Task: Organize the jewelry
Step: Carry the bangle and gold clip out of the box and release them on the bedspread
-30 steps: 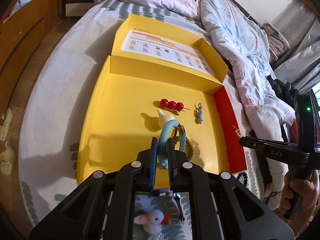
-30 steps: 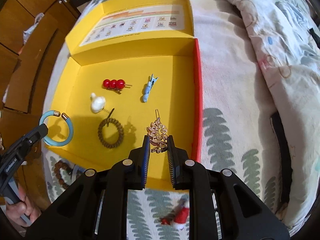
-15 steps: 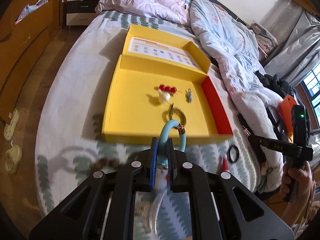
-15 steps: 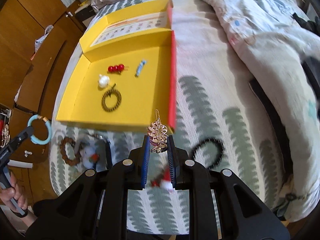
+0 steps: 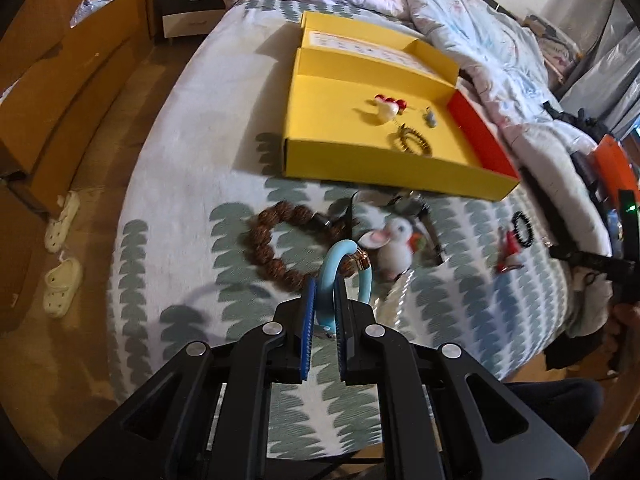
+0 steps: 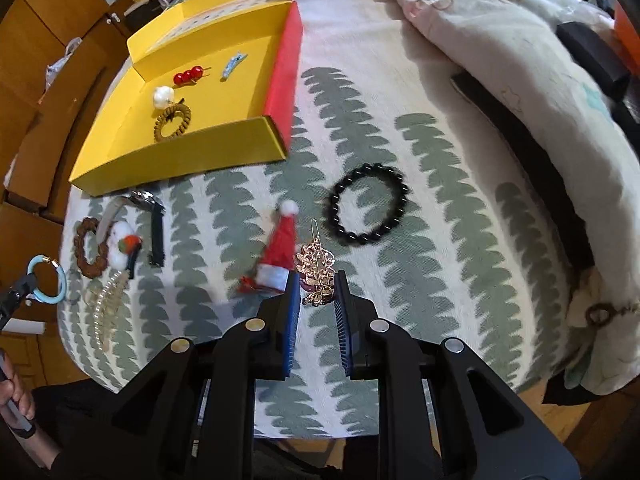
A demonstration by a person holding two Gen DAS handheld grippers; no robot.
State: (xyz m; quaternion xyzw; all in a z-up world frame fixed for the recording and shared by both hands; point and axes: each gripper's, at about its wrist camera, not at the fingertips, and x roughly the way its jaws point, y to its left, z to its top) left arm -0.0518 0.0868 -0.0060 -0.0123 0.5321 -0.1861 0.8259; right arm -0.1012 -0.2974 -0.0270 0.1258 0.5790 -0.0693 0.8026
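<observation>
My left gripper [image 5: 324, 300] is shut on a light blue open bangle [image 5: 346, 268], held above the bed near its front edge; the bangle also shows in the right wrist view [image 6: 50, 280]. My right gripper [image 6: 318, 292] is shut on a gold filigree hair clip [image 6: 316, 268], held above the bedspread. The open yellow box [image 5: 320, 128] lies further back and holds a red bead clip [image 6: 188, 75], a white ornament [image 6: 163, 96], a blue clip [image 6: 233, 65] and a brown coil hair tie [image 6: 173, 122].
On the bedspread lie a brown bead bracelet [image 5: 276, 240], a white bunny clip [image 5: 390, 242], a watch [image 6: 154, 216], a clear comb clip [image 6: 106, 304], a Santa hat clip [image 6: 278, 252] and a black bead bracelet [image 6: 366, 208]. A crumpled quilt [image 6: 500, 40] lies to the right.
Both grippers have pulled back from over the yellow box toward the bed's front edge, still holding the bangle and the gold clip. The items on the bedspread have come into view.
</observation>
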